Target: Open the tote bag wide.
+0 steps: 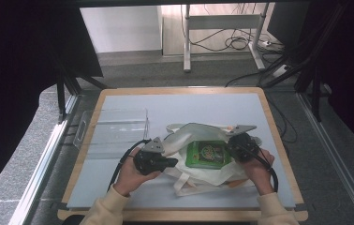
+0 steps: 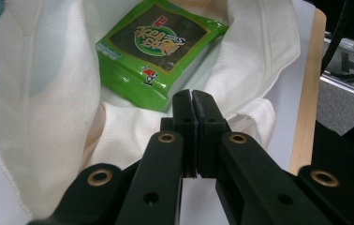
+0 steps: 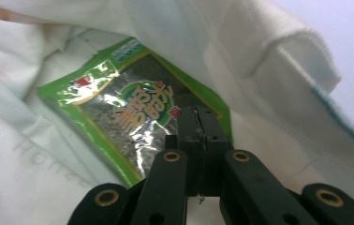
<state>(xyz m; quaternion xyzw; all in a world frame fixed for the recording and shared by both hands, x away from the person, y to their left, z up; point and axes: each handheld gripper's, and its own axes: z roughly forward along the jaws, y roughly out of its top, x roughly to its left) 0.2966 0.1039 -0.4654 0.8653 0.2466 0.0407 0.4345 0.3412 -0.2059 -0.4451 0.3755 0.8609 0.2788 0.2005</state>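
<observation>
High view is showing a green snack packet (image 1: 208, 154) lying inside a white cloth bag (image 1: 198, 136) on the bench (image 1: 119, 187) — the left gripper (image 1: 171, 162) and right gripper (image 1: 233, 146) are flanking it, both jaws pressing fully together, gripping nothing.

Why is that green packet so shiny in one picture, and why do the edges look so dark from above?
Right gripper view: room light glares off the green packet's foil. Left gripper view: the packet looks matte, nearby black jaws slightly soft. High view: dark curtains shade the sides; the table is evenly lit.
</observation>
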